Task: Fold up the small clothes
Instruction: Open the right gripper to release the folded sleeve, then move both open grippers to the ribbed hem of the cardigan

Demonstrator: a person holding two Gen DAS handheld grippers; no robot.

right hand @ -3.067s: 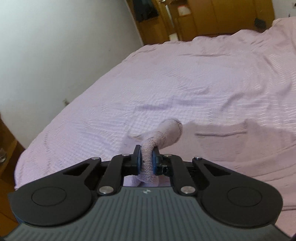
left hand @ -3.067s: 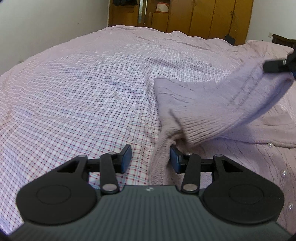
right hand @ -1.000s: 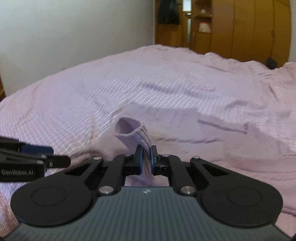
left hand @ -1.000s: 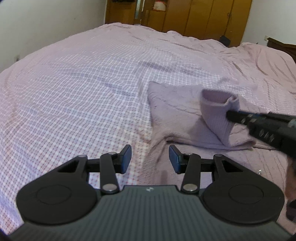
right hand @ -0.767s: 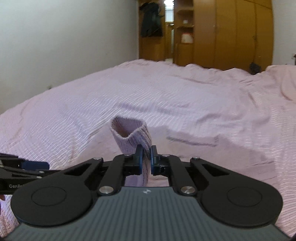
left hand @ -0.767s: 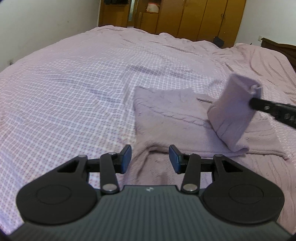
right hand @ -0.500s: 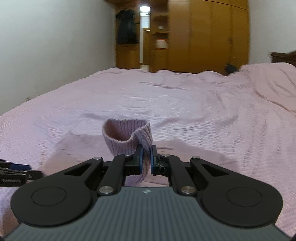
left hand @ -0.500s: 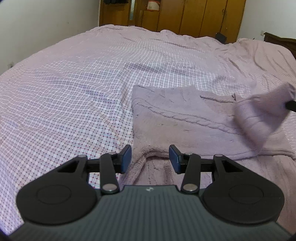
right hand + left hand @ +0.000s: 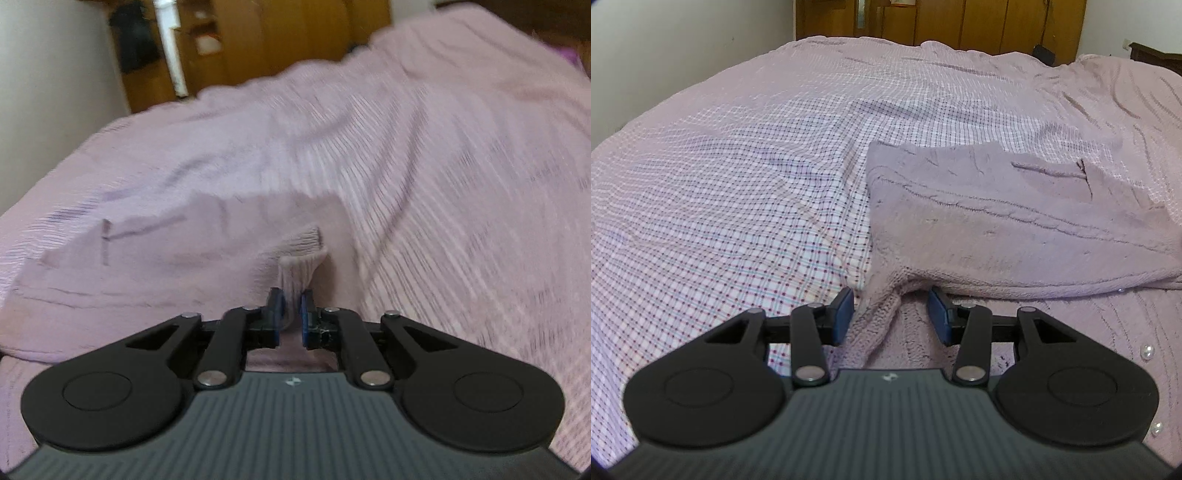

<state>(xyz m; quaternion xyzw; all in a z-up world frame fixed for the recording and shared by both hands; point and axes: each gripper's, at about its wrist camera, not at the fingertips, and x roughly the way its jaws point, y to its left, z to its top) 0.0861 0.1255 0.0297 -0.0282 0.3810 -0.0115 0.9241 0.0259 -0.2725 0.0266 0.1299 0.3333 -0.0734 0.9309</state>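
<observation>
A lilac knitted cardigan [image 9: 1004,236] with pearl buttons [image 9: 1147,350] lies on the bed, one sleeve folded across its body. My left gripper [image 9: 892,317] is open, its jaws on either side of a ridge of the knit at the cardigan's left edge, not closed on it. My right gripper [image 9: 291,306] is shut on the ribbed sleeve cuff [image 9: 301,258] and holds it low over the cardigan body [image 9: 147,266]. The right wrist view is blurred by motion.
The bed is covered by a pink checked sheet [image 9: 738,192]. Wooden wardrobes [image 9: 979,22] stand at the far wall. A white wall [image 9: 665,48] runs along the left side. A dark wooden piece [image 9: 1156,55] stands at the far right.
My right gripper has carried the sleeve cuff across the cardigan to the right and lowered it, leaving the left wrist view. The left gripper stayed open and moved slightly forward.
</observation>
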